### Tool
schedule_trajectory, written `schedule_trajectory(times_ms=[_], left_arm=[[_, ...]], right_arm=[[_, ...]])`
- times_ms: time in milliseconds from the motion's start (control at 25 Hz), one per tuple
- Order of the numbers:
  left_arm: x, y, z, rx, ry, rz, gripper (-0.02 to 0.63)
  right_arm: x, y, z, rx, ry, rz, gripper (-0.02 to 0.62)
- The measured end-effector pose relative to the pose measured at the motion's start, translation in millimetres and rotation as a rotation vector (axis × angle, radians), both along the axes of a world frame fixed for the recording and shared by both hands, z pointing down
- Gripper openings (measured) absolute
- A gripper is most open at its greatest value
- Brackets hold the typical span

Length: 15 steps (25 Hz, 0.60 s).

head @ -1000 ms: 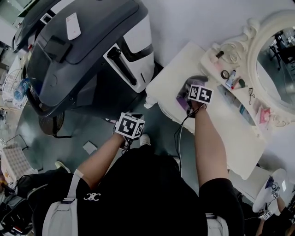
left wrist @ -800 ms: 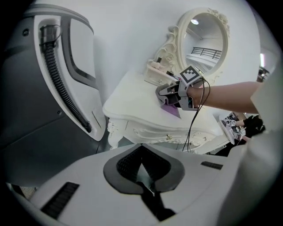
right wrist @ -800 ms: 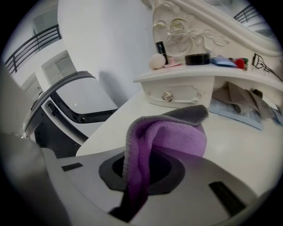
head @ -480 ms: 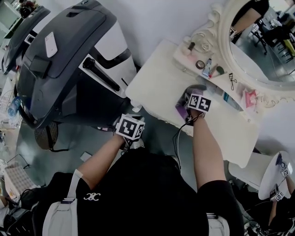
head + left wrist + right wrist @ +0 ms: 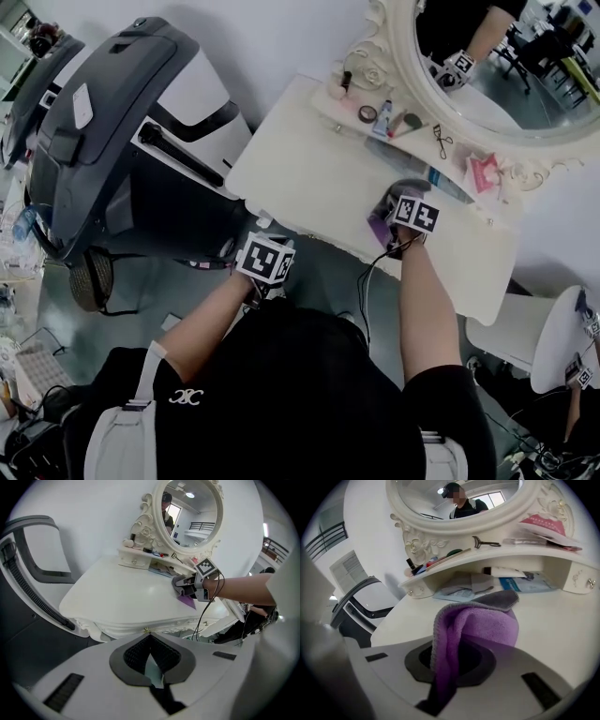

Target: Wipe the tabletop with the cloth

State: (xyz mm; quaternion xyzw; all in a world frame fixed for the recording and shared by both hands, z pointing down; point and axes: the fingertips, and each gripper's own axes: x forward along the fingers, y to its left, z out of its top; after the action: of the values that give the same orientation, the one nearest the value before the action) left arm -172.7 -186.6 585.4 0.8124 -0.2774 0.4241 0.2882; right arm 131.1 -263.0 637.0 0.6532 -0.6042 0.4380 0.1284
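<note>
Holding cloth (image 5: pixel 480 625) on tabletop (image 5: pixel 305 178) | right gripper (image 5: pixel 451 660) clamped | left gripper (image 5: pixel 150 654) closed

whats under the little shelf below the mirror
Under the shelf: a white tube and flat grey and blue packets on the tabletop. The purple cloth covers part.

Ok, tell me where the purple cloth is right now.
In the head view the purple cloth is clamped in the right hand-held gripper, resting on the white tabletop toward its right side, just before the mirror shelf.

White wall (image 5: pixel 300 37), grey floor (image 5: pixel 323 272) — ornate oval mirror (image 5: pixel 506 75).
</note>
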Motion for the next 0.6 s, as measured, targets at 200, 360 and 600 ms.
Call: schedule_trajectory(times_ms=[200, 360, 600], left_arm=[[36.8, 20.3, -2.1, 0.016, -0.009, 0.018, 0.004], [69.1, 46.3, -1.6, 0.016, -0.013, 0.039, 0.005], [98.5, 78.9, 2.2, 0.014, -0.035, 0.053, 0.003]], right_arm=[[59.3, 39.8, 2.3, 0.0, 0.011, 0.056, 0.041], [113.2, 77.3, 5.2, -0.003, 0.013, 0.103, 0.041], [199.9, 138.7, 7.4, -0.014, 0.041, 0.191, 0.041]])
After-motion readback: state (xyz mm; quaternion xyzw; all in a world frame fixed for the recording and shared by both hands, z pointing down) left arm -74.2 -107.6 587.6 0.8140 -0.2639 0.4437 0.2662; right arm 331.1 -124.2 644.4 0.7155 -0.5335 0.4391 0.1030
